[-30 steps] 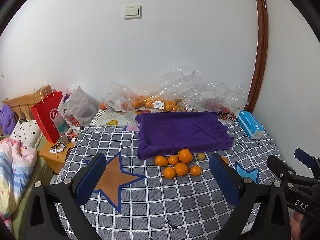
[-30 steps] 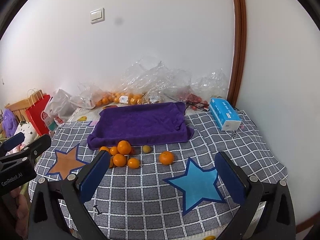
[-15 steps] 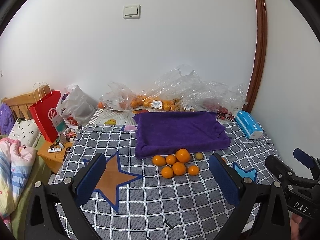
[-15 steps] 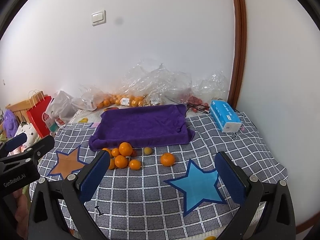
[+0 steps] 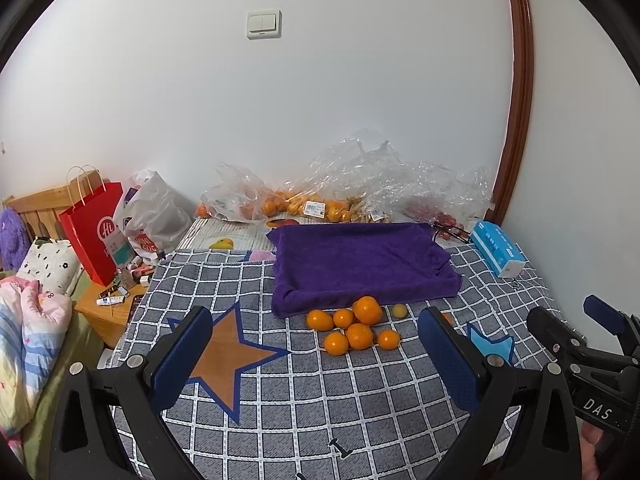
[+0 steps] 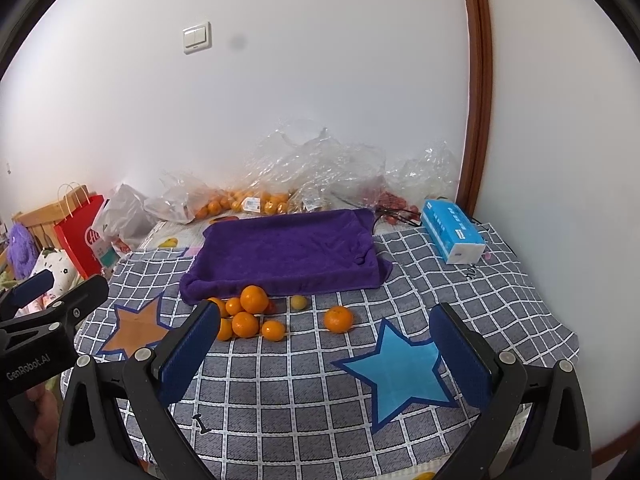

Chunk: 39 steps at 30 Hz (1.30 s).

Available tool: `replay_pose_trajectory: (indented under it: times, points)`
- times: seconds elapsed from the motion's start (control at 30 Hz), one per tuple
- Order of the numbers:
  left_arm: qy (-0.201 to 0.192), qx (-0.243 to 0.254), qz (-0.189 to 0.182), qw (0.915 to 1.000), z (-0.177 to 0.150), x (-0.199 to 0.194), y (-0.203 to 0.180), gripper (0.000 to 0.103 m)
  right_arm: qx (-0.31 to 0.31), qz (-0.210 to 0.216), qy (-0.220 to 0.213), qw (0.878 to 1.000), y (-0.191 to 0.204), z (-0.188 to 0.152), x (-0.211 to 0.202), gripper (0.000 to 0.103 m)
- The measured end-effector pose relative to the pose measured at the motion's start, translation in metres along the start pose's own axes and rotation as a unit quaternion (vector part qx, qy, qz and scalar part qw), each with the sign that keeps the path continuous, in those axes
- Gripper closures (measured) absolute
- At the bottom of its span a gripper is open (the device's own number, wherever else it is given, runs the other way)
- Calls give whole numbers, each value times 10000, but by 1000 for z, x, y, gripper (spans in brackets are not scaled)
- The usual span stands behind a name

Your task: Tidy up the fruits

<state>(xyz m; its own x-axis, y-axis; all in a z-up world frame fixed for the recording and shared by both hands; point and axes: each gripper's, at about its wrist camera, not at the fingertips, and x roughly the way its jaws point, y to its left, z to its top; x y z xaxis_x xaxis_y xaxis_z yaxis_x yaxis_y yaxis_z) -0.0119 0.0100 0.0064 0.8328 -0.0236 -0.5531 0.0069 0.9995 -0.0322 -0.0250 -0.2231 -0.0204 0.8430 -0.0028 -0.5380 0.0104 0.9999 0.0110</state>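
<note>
1. While both hang above the bed, left gripper (image 5: pixel 314 354) and right gripper (image 6: pixel 326 350): jaws wide apart, empty.
2. Oranges (image 5: pixel 358 326): clustered on checked cover (image 5: pixel 320 400), touching purple towel (image 5: pixel 360 264) front edge.

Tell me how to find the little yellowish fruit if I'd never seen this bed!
Find the purple towel spread on the checked blanket. Oranges sit bunched along its front edge. Just to their right, alone beside the towel, is the little yellowish fruit: paler and smaller than any orange.
</note>
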Motion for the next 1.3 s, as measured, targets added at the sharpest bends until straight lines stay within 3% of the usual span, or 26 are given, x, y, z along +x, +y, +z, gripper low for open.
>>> replay_pose_trajectory:
  times: [0.63, 1.3]
  points:
    - [-113, 55, -64, 9999, 5, -1, 0, 0, 9, 137, 52, 9999, 1, -1, 11, 0]
    - [210, -195, -129, 9995, 10, 48, 20, 0, -4, 165, 217, 9996, 8, 3, 56, 0]
